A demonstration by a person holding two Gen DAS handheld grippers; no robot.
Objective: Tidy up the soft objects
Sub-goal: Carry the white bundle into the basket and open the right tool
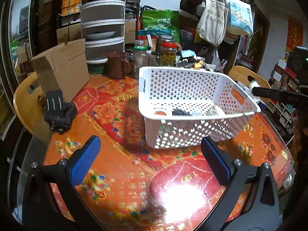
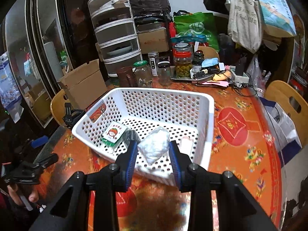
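One soft white pouch [image 2: 155,146] pinched in my right jaws, hanging over the basket.

My right gripper [image 2: 154,153] has its blue pads pressed against the pouch's sides, narrow enough to keep the limp plastic from slipping, and holds it above the near part of the white perforated basket [image 2: 208,115], where I judge it belongs beside the strawberry-print packet [image 2: 113,132] and the dark bundle [image 2: 130,134] already lying inside. My left gripper [image 1: 152,159] has its jaws spread wide and empty, hovering over the counter [image 1: 107,115] just short of the basket, clear of the drop.
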